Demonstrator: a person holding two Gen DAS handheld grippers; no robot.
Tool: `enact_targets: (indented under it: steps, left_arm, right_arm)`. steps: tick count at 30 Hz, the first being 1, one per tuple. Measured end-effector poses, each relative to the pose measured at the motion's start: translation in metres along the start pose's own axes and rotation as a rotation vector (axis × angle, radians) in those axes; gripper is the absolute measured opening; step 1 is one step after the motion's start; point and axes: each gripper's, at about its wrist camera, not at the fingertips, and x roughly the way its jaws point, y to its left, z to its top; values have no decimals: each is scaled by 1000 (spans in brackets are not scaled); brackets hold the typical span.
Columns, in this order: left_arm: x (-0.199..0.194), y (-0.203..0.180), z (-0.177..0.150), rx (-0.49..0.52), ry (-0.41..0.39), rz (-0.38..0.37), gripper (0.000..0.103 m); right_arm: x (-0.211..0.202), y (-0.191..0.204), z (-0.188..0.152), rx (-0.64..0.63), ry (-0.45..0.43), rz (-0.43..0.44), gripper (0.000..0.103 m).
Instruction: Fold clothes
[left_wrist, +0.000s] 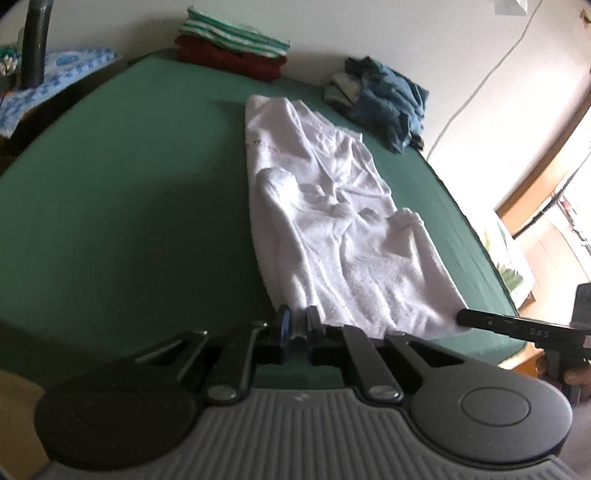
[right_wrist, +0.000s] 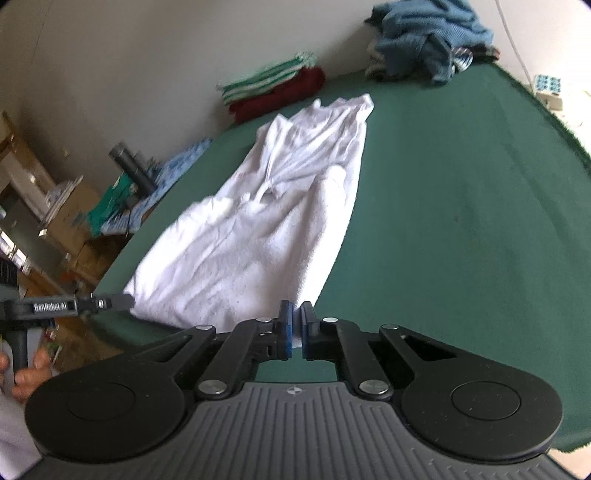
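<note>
Both grippers, left gripper and right gripper, pinch the near hem corners of the long-folded white garment, seemingly ready to carry that hem toward the collar end.

Garment lies lengthwise on table; folded stack behind it.

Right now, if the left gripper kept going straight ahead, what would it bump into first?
The white garment. The left gripper is already shut on its near edge, so it would push along that cloth over the green bed.
</note>
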Motion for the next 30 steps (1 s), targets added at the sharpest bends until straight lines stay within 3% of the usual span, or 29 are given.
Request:
enact_targets:
  steps: [5, 7, 9, 10, 14, 15, 17, 24, 30]
  left_arm:
    - [4, 4, -7, -33, 41, 9, 7]
    - [3, 3, -5, -26, 31, 16, 13]
    - [8, 2, -6, -7, 50, 16, 34]
    - [10, 1, -6, -6, 51, 16, 35]
    - [15, -1, -7, -5, 46, 13, 27]
    - [16, -2, -6, -4, 45, 11, 20]
    - [21, -4, -6, -2, 58, -1, 3]
    - [11, -7, 1, -10, 42, -11, 2]
    - [-8, -13, 30, -43, -31, -55, 2]
  right_arm:
    - [-6, -9, -13, -15, 47, -16, 10]
    - [-8, -11, -13, -11, 31, -32, 28]
    - [-9, -9, -13, -36, 29, -35, 41]
    - [-9, -8, -13, -49, 29, -31, 42]
    - [-6, -5, -16, -104, 35, -12, 38]
    - [-4, -4, -17, -116, 38, -6, 34]
    - [-2, -1, -18, -132, 47, 2, 14]
    - [-5, -4, -14, -101, 69, 57, 7]
    - [-22, -17, 10, 51, 19, 163, 7]
